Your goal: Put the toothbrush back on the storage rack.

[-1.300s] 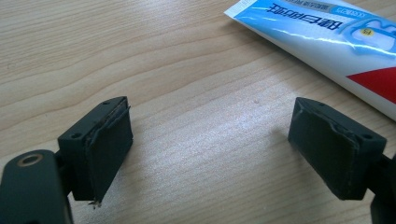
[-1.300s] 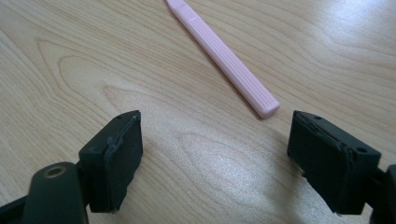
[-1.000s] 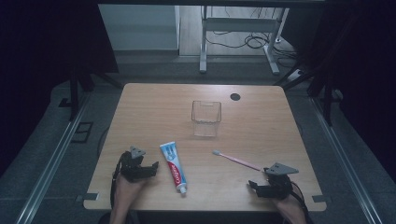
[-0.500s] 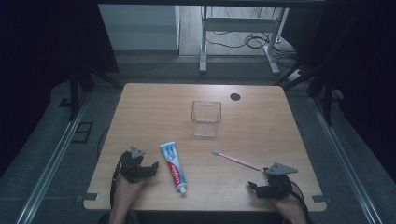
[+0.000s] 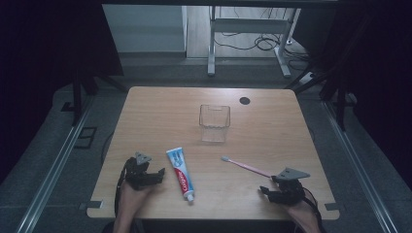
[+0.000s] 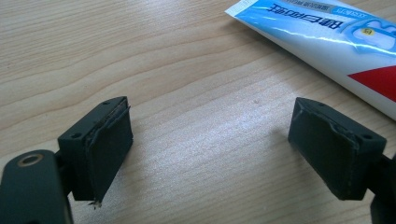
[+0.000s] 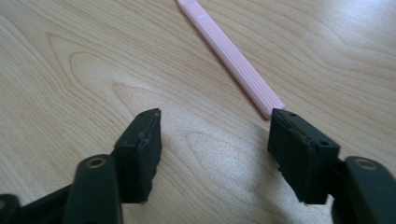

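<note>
A clear plastic container (image 5: 214, 122) stands empty mid-worktop (image 5: 160, 111). The right claw (image 7: 215, 140) has just been closing yet grips nothing; the pink toothbrush (image 7: 231, 56) ends beside one jaw. The left claw (image 6: 210, 149) gapes, released, near the toothpaste tube (image 6: 322, 32).

The high view is dim and soft, with low contrast: the bench (image 5: 160, 121) is the one moderately lit surface, the lit floor strip beyond its far edge is the brightest area, and the surroundings to either side of the bench fall into near-black. Both gripper views are bright and evenly lit, with sharp wood grain near the jaws and slight softening toward the far bench surface. A soft shadow lies beneath each jaw, and a pale sheen marks the bench between the jaws.
</note>
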